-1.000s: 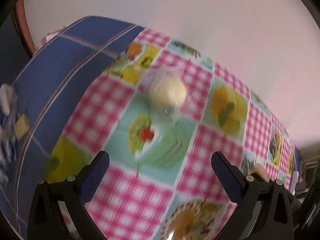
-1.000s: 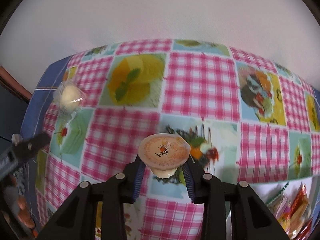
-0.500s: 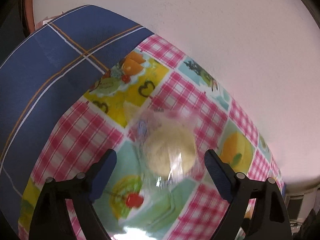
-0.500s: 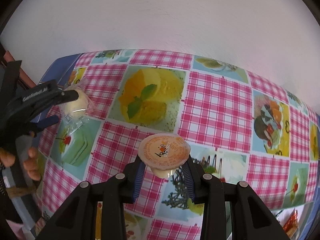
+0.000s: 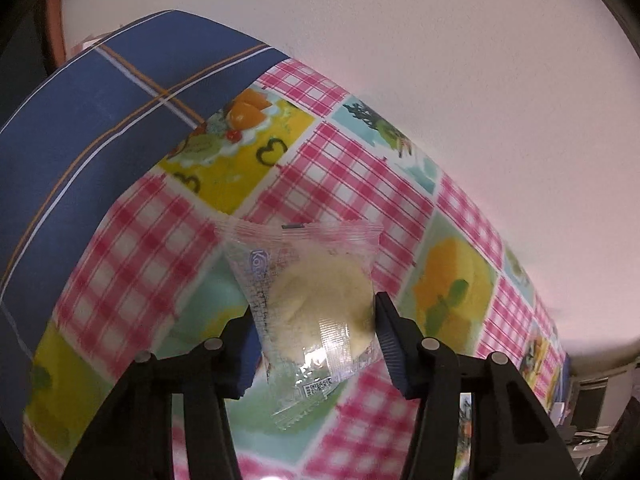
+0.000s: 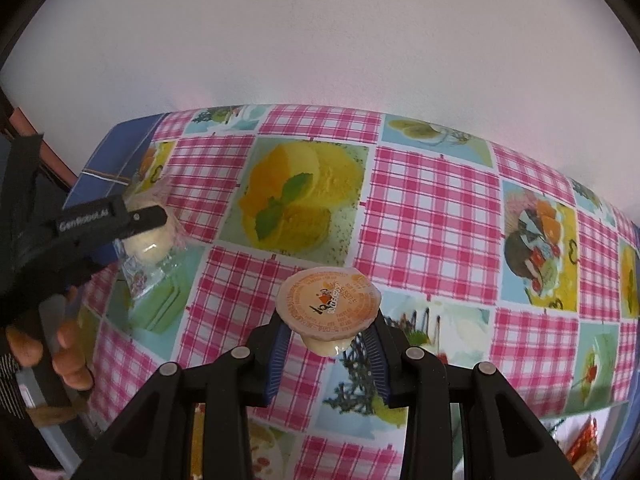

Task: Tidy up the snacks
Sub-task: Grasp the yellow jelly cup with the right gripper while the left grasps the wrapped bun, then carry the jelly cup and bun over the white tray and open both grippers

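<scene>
Left wrist view: a round, pale yellow pastry in a clear wrapper [image 5: 320,304] lies on the counter [image 5: 360,184], directly between the two fingers of the left gripper [image 5: 314,344]. The wrapper's long axis runs near to far, along the line of the gripper, with one sealed edge at the far end and the other, bearing a small printed code, at the near end. The jaws are closing across the pastry's short width. The right finger looks to be touching the wrapper's edge; the left finger is at the wrapper's side, though whether it presses yet I cannot tell. I judge that a clean lift turns on both pads meeting the round body of the pastry, not just the loose film.

Right wrist view: the left gripper appears at the far left edge of the scene, over the same pastry near the counter's left side, where the checked cloth gives way to a blue plaid cloth [image 5: 100,120]. A person's fingers [image 6: 68,356] show below it. The right gripper [image 6: 328,344] is well apart, toward the middle, clenched on a small jelly cup [image 6: 328,308] with an orange printed lid, held by its body under the lid's rim.

The cup's print is too small to read. At the near right corner, bright snack wrappers [image 6: 580,444] are cut off by the frame.
</scene>
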`<state>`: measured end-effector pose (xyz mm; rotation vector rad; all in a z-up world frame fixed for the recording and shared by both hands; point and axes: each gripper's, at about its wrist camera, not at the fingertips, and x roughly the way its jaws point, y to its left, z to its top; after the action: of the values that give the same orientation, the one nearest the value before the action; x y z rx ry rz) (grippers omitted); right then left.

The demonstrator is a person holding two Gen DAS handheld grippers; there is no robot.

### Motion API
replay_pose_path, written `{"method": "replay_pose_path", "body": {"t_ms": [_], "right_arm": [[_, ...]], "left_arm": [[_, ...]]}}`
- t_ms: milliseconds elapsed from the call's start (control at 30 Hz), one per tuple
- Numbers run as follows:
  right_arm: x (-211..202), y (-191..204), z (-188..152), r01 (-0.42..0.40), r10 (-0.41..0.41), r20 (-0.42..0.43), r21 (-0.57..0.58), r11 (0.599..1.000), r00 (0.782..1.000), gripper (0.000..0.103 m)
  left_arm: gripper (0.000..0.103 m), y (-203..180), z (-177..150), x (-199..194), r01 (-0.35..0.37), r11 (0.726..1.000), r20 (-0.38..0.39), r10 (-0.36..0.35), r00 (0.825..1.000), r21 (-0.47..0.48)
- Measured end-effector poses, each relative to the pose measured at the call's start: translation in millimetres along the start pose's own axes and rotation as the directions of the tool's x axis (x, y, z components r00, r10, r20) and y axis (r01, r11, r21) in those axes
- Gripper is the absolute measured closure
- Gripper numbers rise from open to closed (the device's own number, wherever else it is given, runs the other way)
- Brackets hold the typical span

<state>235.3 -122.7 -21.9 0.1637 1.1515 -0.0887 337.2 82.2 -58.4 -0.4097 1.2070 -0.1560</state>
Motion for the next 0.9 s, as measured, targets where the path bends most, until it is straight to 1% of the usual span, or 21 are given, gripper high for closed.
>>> {"method": "replay_pose_path", "body": {"t_ms": [133, 233, 333, 400, 567, 667, 767, 833, 900], "right_arm": [[-19.5, -7.4, -9.9, -0.005, 0.005, 0.005, 0.022, 1.000, 1.000, 0.064], [-35.3, -15.5, -18.2, -0.010, 0.009, 0.009, 0.044, 0.999, 1.000, 0.064], [-50.8, -23.7, -28.8, -0.016, 0.015, 0.016, 0.067, 0.998, 1.000, 0.064], [-59.1, -29.1, -36.8, -0.015, 0.013, 0.017, 0.083, 0.996, 1.000, 0.064], [-77.9, -42.2, -68.8, 0.007, -0.011, 0.029, 0.130, 0.991, 1.000, 0.064], [-85.1, -50.3, -94.1, -0.003, -0.002, 0.032, 0.165, 0.986, 0.999, 0.064], [-91.7, -56.5, -121.6, -0.010, 0.002, 0.040, 0.200, 0.980, 0.999, 0.064], [-95.1, -60.5, -136.9, -0.003, -0.006, 0.042, 0.221, 0.975, 0.999, 0.064], [-99.1, -63.2, -150.6, 0.007, -0.017, 0.041, 0.239, 0.971, 0.999, 0.064]], "left_arm": [[0.049, -7.6, -22.6, -19.9, 0.050, 0.998, 0.015, -0.049, 0.999, -0.040], [0.049, -10.7, -41.9, -40.3, 0.046, 0.997, 0.026, -0.044, 0.999, -0.059], [0.049, -9.9, -62.5, -58.0, 0.068, 0.993, 0.029, -0.065, 0.997, -0.097], [0.049, -10.6, -78.0, -68.6, 0.058, 0.993, 0.032, -0.055, 0.998, -0.107], [0.049, -8.5, -117.2, -89.3, 0.053, 0.990, 0.037, -0.049, 0.998, -0.134], [0.049, -5.7, -142.8, -101.0, 0.047, 0.988, 0.057, -0.038, 0.998, -0.149], [0.049, -8.6, -161.8, -108.3, 0.019, 0.989, 0.049, -0.012, 0.999, -0.147], [0.049, -13.0, -171.9, -115.8, 0.017, 0.990, 0.049, -0.010, 0.999, -0.143], [0.049, -24.0, -182.8, -127.1, 0.013, 0.994, 0.068, -0.006, 0.998, -0.107]]}}
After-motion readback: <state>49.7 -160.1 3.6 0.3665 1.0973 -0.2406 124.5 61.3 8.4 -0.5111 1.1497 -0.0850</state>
